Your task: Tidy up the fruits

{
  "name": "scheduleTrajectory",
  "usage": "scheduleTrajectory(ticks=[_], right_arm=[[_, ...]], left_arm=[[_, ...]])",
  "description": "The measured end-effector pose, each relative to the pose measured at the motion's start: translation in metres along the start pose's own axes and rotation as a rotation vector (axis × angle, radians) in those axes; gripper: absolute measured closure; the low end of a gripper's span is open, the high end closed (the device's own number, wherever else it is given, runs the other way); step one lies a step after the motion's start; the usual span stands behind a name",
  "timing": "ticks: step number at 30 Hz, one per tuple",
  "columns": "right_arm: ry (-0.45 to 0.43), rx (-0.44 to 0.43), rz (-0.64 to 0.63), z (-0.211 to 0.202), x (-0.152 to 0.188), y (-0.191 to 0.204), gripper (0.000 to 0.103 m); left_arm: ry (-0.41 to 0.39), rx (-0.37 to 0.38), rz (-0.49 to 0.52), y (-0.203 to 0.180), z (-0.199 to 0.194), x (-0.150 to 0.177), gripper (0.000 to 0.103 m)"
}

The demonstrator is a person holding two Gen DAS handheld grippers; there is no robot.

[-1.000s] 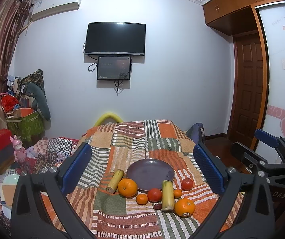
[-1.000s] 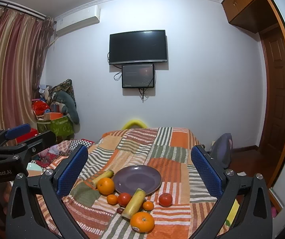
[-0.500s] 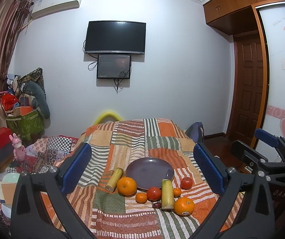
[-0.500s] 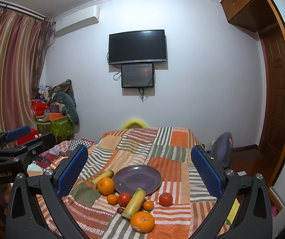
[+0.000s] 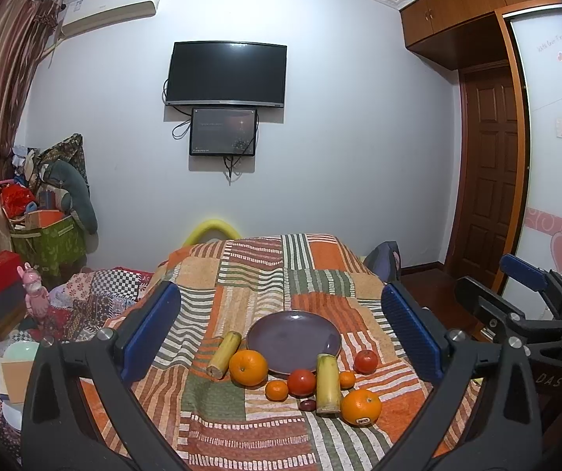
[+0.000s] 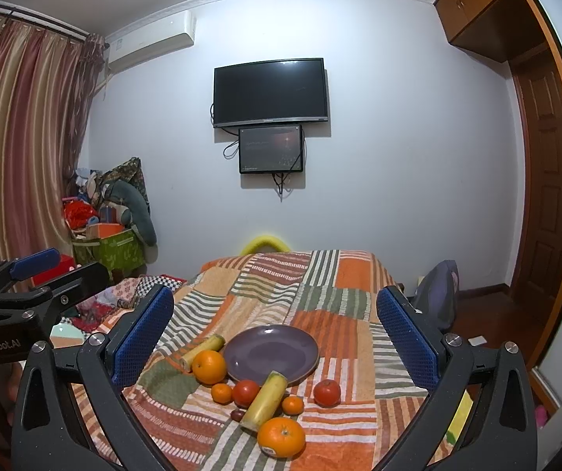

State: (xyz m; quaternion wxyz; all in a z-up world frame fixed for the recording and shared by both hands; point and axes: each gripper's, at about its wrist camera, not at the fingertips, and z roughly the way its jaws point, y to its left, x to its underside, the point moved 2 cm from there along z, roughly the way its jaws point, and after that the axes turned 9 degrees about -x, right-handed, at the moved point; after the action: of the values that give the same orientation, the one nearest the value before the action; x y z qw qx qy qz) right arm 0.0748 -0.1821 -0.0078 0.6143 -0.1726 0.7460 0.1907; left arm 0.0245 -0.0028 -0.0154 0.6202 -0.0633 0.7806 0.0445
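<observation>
From the left wrist camera, the left gripper (image 5: 281,333) is held level above the near end of a patchwork-covered table (image 5: 320,263), its blue-padded jaws spread wide with nothing between them, released; framed between them sits the purple plate (image 5: 293,336), bare, with the fruit strung along its near rim; a large orange (image 5: 248,367) lies at the plate's 8 o'clock, touching a short yellow-green stalk (image 5: 224,354) at 9 o'clock; a second stalk (image 5: 328,384) lies at 5 o'clock, its far end just over the plate's edge; a red tomato (image 5: 301,382) and a small tangerine (image 5: 276,390) sit at 6 o'clock; another small tangerine (image 5: 346,379) and a second tomato (image 5: 366,361) lie at 4 o'clock; a stickered orange (image 5: 361,407) and a dark little fruit (image 5: 307,404) are nearest the camera; the right gripper (image 5: 531,298) shows at 3 o'clock of the frame, off the table's edge, side-on, so its opening cannot be told here.

From the right wrist camera, the right gripper (image 6: 275,337) is likewise level and pointed at the far wall, jaws parted wide and empty; the plate (image 6: 271,352) lies between them with the same fruit along its near side, the stickered orange (image 6: 281,436) closest at 6 o'clock; the left gripper (image 6: 33,274) shows at 9 o'clock of the frame, beside the table, well apart from the fruit; a television (image 6: 270,92) hangs on the wall at 12 o'clock.
</observation>
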Motion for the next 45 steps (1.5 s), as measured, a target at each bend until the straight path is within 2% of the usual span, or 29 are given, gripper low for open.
scheduleTrajectory(ticks=[24, 26, 28, 34, 37, 40, 42, 45], right_arm=[[-0.004, 0.012, -0.003, 0.001, 0.004, -0.002, 0.000], [-0.003, 0.007, -0.006, 0.001, 0.004, 0.000, 0.000], [-0.001, -0.002, -0.010, 0.002, 0.005, 0.001, 0.003], [0.043, -0.036, -0.022, 0.010, 0.009, -0.002, 0.021], [0.080, -0.049, -0.016, 0.017, 0.016, -0.007, 0.028], [0.145, -0.050, -0.019, 0.028, 0.029, -0.015, 0.036], [0.192, -0.054, -0.016, 0.036, 0.038, -0.021, 0.043], [0.290, -0.066, -0.001, 0.050, 0.060, -0.030, 0.048]], left_arm=[[0.000, 0.005, -0.016, -0.001, -0.002, -0.004, 0.000], [0.005, 0.008, -0.015, 0.002, -0.002, -0.004, 0.004], [0.017, 0.015, -0.006, 0.001, 0.000, -0.004, 0.015], [0.056, 0.023, 0.017, 0.003, 0.009, 0.001, 0.030], [0.103, 0.033, 0.021, 0.006, 0.021, 0.005, 0.036], [0.141, 0.005, 0.040, 0.011, 0.033, 0.012, 0.048], [0.173, -0.008, 0.051, 0.014, 0.043, 0.018, 0.048], [0.216, -0.014, 0.060, 0.016, 0.055, 0.029, 0.050]])
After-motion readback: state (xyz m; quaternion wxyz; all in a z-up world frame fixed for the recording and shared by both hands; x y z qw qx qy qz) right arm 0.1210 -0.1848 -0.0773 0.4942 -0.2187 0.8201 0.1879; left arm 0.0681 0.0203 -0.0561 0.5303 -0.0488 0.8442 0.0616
